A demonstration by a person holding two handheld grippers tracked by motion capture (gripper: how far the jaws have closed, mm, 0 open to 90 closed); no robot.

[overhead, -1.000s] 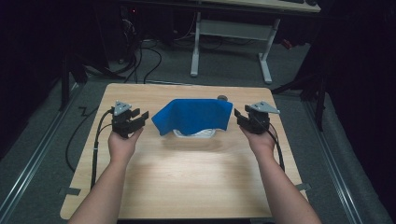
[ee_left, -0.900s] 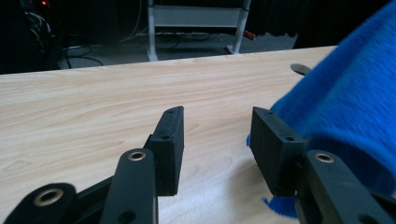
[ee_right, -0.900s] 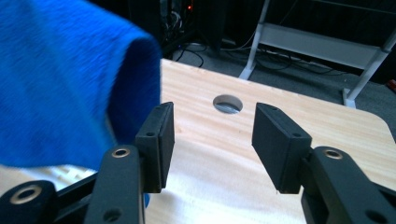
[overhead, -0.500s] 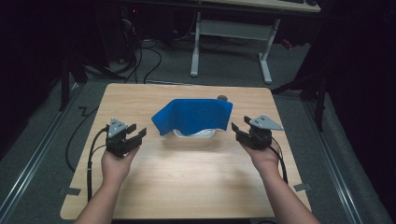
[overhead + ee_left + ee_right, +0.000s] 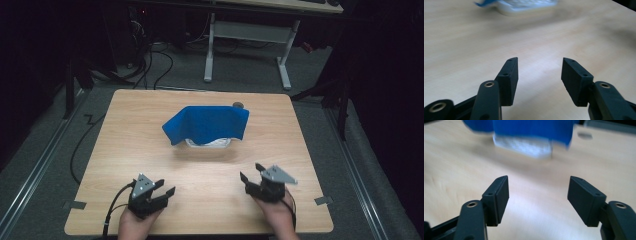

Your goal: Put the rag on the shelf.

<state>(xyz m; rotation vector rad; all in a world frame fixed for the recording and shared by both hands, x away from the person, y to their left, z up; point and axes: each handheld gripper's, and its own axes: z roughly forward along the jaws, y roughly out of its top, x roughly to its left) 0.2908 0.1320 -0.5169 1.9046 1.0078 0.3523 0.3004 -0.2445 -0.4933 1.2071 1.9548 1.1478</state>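
Basically, both grippers are empty. left gripper (image 5: 161, 192) sits at the near-left of the table (image 5: 125, 130), jaws spread with bare wood between them; right gripper (image 5: 251, 176) at the near-right, jaws spread wider, also nothing between.

Only real object: a blue cloth (image 5: 207, 122) draped over a white basket (image 5: 208, 143), mid-table toward the far side, well apart from both grippers. A small dark round thing (image 5: 238, 105) sits just behind the cloth's far-right corner; can't tell what it is.

Handling, my read: cloth is soft and light, will sag and fold, no fragility concern. It stands up tent-like over the basket, so the upper edge and the two hanging corners are the accessible pinch points, one per gripper. Basket looks like light plastic with a perforated wall; likely to slide or lift if the cloth drags on it.

Looks: cloth is plain saturated blue, left side drooping lower and flaring outward. Basket is mostly covered, only its near wall shows, blurred in both gripper views.
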